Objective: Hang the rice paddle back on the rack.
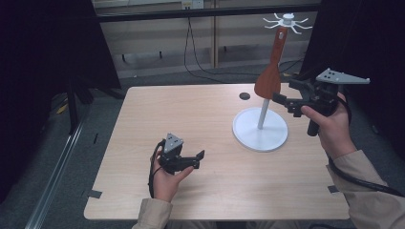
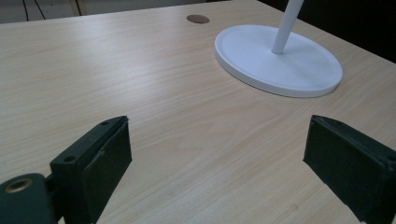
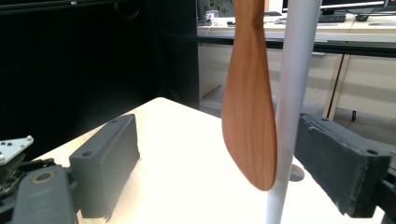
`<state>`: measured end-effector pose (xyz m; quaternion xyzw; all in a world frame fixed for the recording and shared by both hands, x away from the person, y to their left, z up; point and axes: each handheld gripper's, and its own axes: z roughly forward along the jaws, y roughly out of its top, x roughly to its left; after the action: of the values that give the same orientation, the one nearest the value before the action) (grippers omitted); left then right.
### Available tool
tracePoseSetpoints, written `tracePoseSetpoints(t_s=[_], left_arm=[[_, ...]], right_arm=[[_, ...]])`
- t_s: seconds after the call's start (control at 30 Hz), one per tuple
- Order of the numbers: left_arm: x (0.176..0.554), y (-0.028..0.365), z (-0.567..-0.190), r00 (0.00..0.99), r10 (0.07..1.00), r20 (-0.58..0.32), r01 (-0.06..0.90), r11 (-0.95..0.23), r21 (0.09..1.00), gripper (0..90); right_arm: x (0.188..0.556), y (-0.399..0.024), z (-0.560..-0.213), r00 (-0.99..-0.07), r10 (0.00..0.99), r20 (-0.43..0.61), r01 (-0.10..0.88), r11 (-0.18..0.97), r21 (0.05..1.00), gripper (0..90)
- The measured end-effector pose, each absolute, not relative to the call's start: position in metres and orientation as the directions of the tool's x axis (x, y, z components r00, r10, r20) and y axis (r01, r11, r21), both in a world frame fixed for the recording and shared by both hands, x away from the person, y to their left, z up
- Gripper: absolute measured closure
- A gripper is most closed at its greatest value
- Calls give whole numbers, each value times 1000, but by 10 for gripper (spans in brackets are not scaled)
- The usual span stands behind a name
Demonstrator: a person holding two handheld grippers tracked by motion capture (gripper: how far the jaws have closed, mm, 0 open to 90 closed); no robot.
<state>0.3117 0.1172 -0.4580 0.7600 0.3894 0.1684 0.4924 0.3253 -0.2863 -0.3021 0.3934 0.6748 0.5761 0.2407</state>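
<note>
Right gripper [image 1: 288,93] hangs in the air by the table's right edge, held in the person's right hand [image 1: 329,125], and points left toward the wooden spatula [image 1: 270,76]. Its jaws stand wide and released; in the right gripper view the spatula's broad blade [image 3: 250,116] and the white pole [image 3: 292,107] both lie between the two black pads [image 3: 109,163], with clear space on either side, so nothing is gripped. That spatula hangs blade down from the top of the white stand, where thin hooks [image 1: 286,20] spread out like spokes; its handle runs up along the pole and the blade ends well above the round white base [image 1: 260,131]. Blade and pole look very close in the right gripper view, but whether they touch cannot be told. The base sits on the right half of the light wooden table [image 1: 191,119], nearer the far edge than the near one, and a small dark round hole cover [image 1: 244,96] lies just beyond it to the left, near the far edge. Left gripper [image 1: 198,160] rests low over the table near the near edge, left of the base, in the person's left hand [image 1: 167,181]; its jaws are also spread apart, with only bare tabletop [image 2: 187,130] between them in the left gripper view.
</note>
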Motion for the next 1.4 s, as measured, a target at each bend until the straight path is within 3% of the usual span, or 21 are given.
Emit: tracePoseSetpoints(t_s=[1.4], left_arm=[[311, 119, -456, 650, 748, -135, 419, -204, 885, 40]], right_arm=[[294, -275, -375, -612, 775, 157, 316, 57, 947, 111]])
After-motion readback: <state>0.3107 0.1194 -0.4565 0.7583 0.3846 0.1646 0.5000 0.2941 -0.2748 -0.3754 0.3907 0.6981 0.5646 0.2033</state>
